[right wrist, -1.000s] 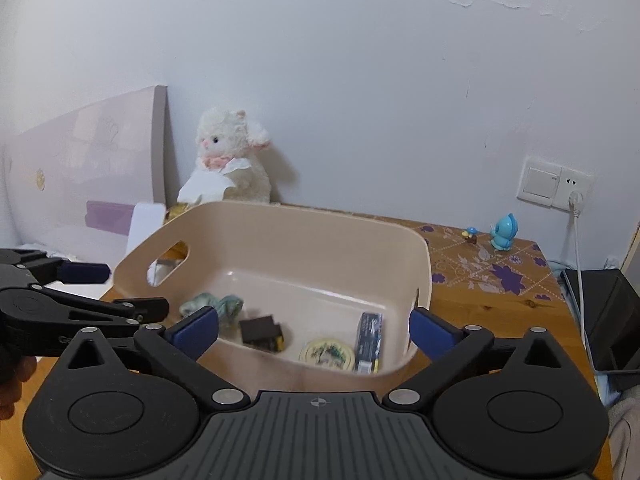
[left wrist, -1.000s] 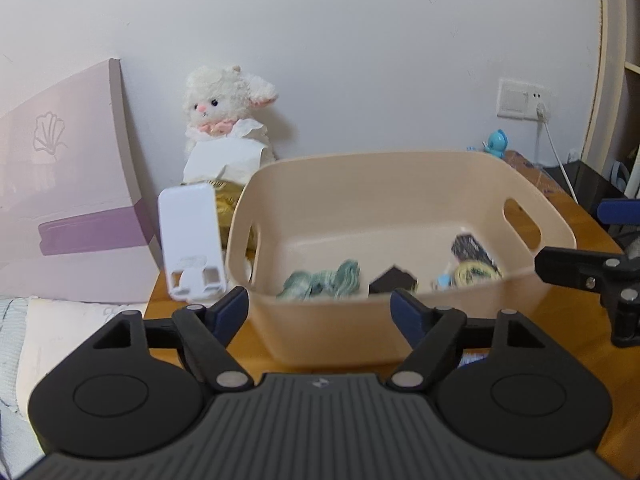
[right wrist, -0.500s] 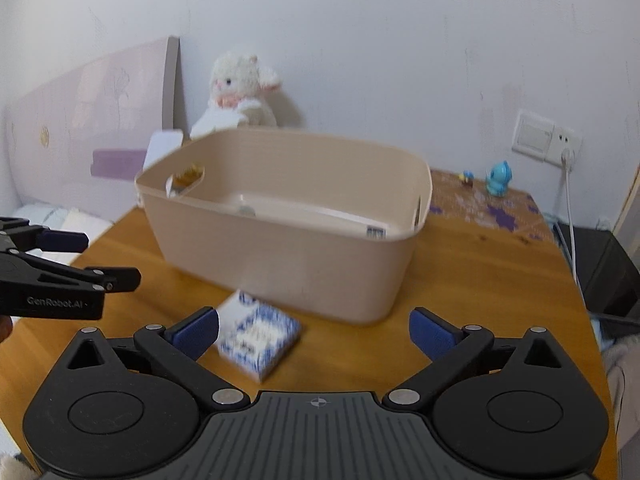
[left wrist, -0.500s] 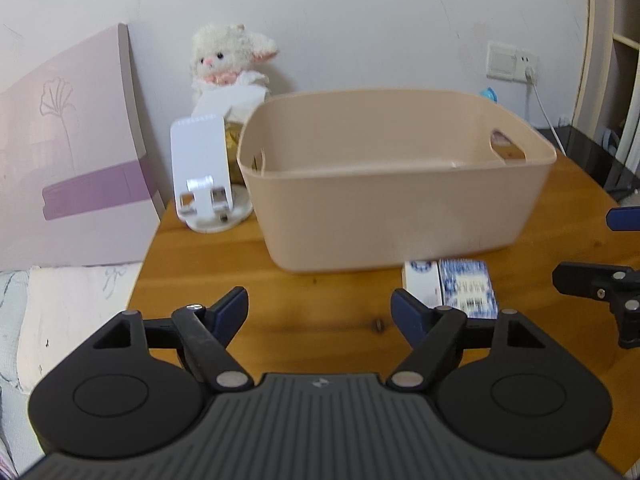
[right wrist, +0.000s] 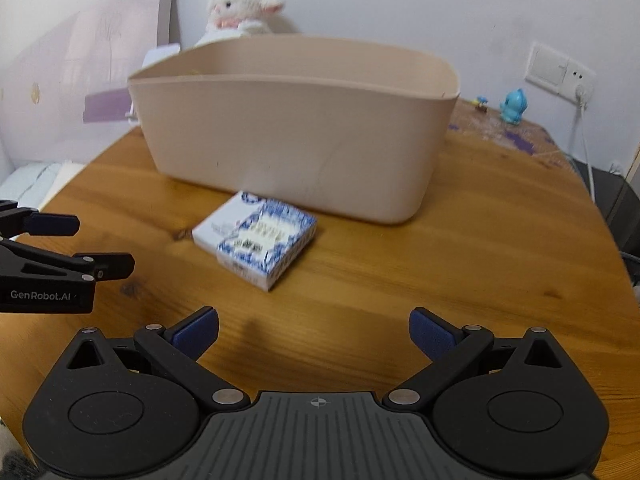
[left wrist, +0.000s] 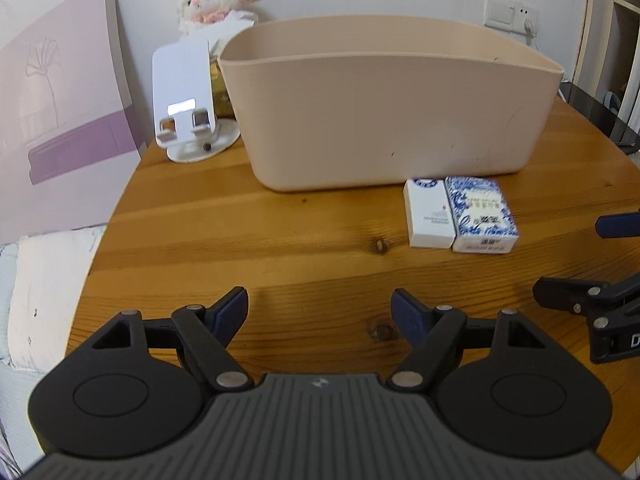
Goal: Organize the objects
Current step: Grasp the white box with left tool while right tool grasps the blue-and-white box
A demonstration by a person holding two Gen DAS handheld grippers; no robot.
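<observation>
A beige plastic bin (left wrist: 384, 104) stands on the round wooden table (left wrist: 248, 224); its inside is hidden from this low angle. Two small boxes lie side by side just in front of it: a white one (left wrist: 429, 213) and a blue-and-white patterned one (left wrist: 480, 214). They also show in the right wrist view (right wrist: 256, 242), before the bin (right wrist: 296, 128). My left gripper (left wrist: 319, 306) is open and empty, low over the table, left of the boxes. My right gripper (right wrist: 314, 328) is open and empty, a little short of the boxes.
A white phone stand (left wrist: 188, 100) and a plush lamb (left wrist: 218, 0) sit behind the bin at left, beside a leaning pink board (left wrist: 60, 100). A small blue figurine (right wrist: 513, 106) and a wall socket with a cable (right wrist: 560, 70) are at the far right.
Both grippers have dropped from above the bin and pulled back to table height. The bin's contents have gone out of sight and the two boxes in front of it have come into view.
</observation>
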